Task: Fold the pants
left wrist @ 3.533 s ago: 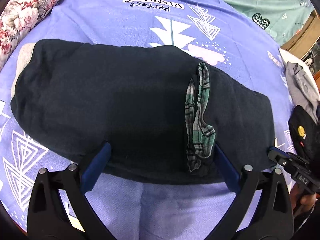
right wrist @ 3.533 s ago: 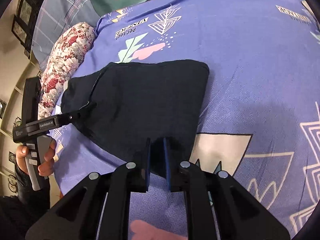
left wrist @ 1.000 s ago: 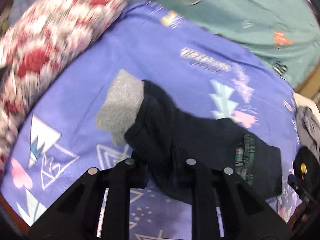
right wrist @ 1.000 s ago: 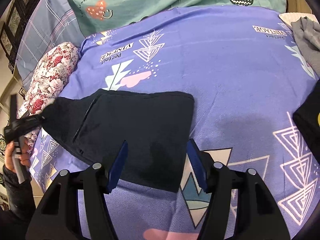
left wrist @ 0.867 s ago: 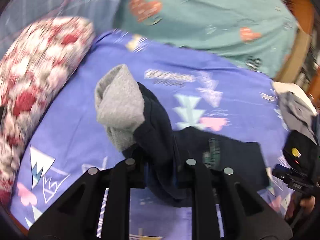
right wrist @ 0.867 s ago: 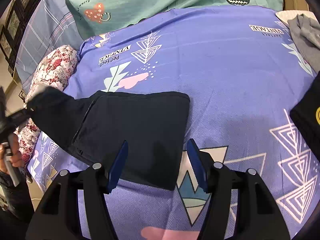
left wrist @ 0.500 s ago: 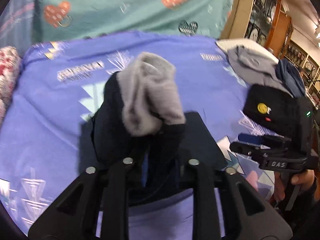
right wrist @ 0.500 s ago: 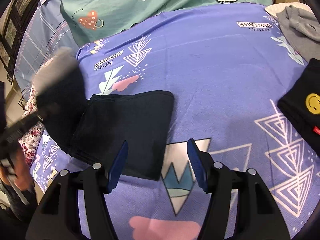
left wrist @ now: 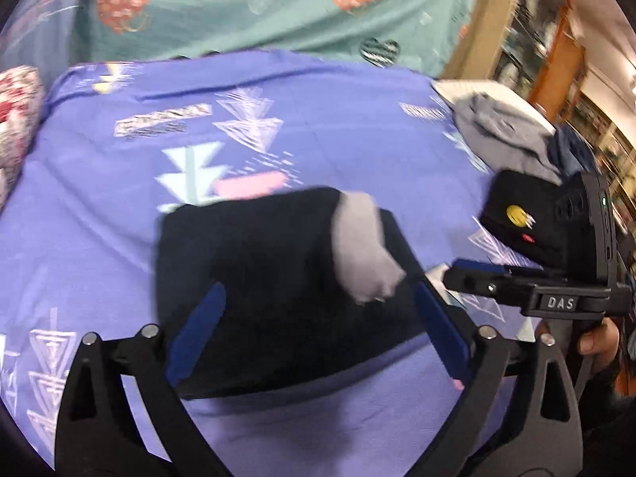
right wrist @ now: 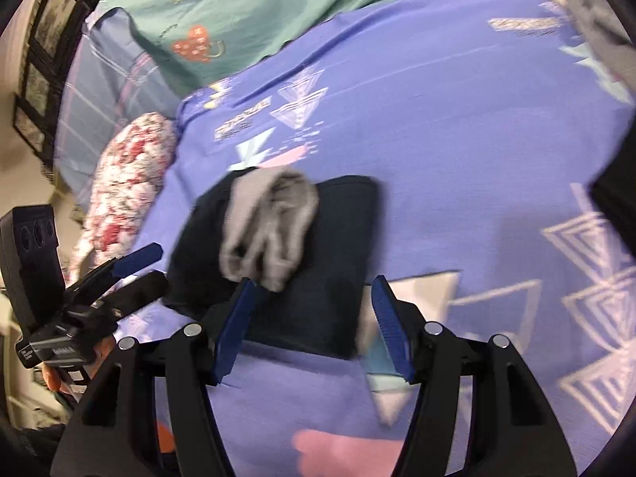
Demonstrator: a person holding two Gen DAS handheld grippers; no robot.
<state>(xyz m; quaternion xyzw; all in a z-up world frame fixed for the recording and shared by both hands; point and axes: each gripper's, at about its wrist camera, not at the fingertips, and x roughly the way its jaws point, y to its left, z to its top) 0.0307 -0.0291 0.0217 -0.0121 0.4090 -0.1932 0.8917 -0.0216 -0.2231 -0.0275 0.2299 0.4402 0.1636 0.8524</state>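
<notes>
A: Left gripper (left wrist: 318, 334) jaws?
B: Just opened wide, holding nothing; folded pants (left wrist: 270, 278) lie on the bed (left wrist: 338, 127) below.
A: Right gripper (right wrist: 312, 326)?
B: Jaws just widened, spread, empty, over the pants' near edge

"DAS" on right hand-held gripper (left wrist: 473, 268)

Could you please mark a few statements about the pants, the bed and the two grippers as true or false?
1. The dark pants lie folded on the purple bedsheet. True.
2. The left gripper is clamped on the pants. False: its jaws have just been opening and stand wide, gripping nothing.
3. A grey cuff lies on top of the pants. True.
4. The right gripper holds the floral pillow. False: it is open, holding nothing.
</notes>
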